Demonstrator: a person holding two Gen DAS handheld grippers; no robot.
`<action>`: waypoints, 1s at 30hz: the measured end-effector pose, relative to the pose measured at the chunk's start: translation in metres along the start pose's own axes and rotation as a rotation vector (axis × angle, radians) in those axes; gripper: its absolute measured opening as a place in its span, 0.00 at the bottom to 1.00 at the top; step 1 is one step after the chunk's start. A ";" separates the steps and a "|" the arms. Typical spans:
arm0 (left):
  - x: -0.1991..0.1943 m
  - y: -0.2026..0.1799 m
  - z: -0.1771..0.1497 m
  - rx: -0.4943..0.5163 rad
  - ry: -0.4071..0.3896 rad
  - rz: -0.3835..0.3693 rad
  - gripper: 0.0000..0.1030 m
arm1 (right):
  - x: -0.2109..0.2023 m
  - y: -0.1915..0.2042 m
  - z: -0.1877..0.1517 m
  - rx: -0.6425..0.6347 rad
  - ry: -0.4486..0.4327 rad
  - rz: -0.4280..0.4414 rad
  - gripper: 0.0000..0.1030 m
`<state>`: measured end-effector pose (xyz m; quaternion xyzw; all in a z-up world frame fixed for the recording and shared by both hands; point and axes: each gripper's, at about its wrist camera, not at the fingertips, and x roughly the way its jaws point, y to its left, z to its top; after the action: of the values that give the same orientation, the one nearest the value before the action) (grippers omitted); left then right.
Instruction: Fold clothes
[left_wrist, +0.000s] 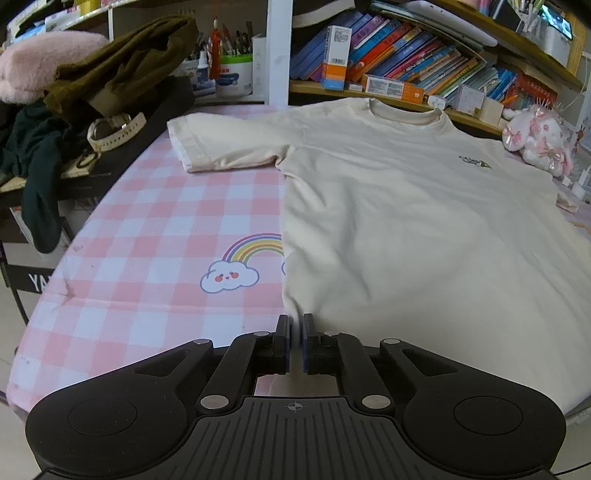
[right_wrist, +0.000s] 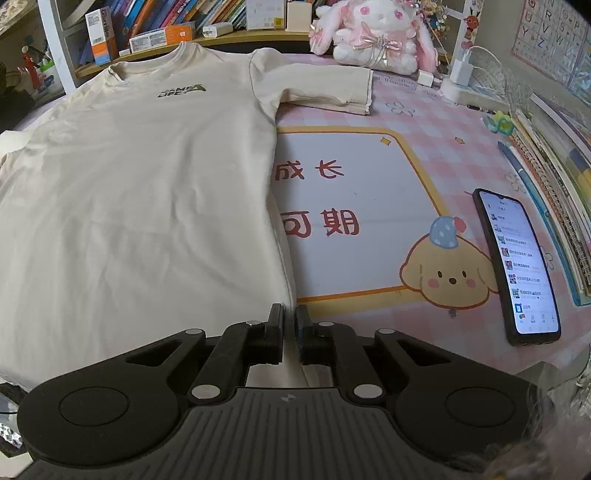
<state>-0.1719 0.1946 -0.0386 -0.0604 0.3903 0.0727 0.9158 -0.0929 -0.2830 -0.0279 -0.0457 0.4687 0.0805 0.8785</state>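
Now my left tool (left_wrist: 295, 326) and right tool (right_wrist: 290, 317) each pinch a hem corner of the T-shirt (left_wrist: 406, 221); next, I judge, carry the hem ahead toward the collar (left_wrist: 406, 112).

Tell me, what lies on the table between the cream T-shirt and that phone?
In the right wrist view, only the printed table mat lies between the T-shirt and the phone: red characters and a cartoon puppy, with nothing standing on that stretch.
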 end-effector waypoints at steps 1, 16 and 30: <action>-0.004 -0.002 0.001 0.005 -0.016 -0.004 0.10 | -0.001 0.000 0.000 -0.001 -0.004 -0.004 0.10; -0.062 -0.055 0.023 0.021 -0.295 -0.042 0.89 | -0.070 0.034 0.023 0.003 -0.384 -0.068 1.00; -0.063 -0.096 0.008 0.034 -0.217 -0.043 0.96 | -0.072 0.073 0.009 0.099 -0.330 -0.096 1.00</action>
<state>-0.1922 0.0962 0.0172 -0.0450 0.2886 0.0526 0.9549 -0.1382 -0.2169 0.0363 -0.0110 0.3186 0.0219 0.9476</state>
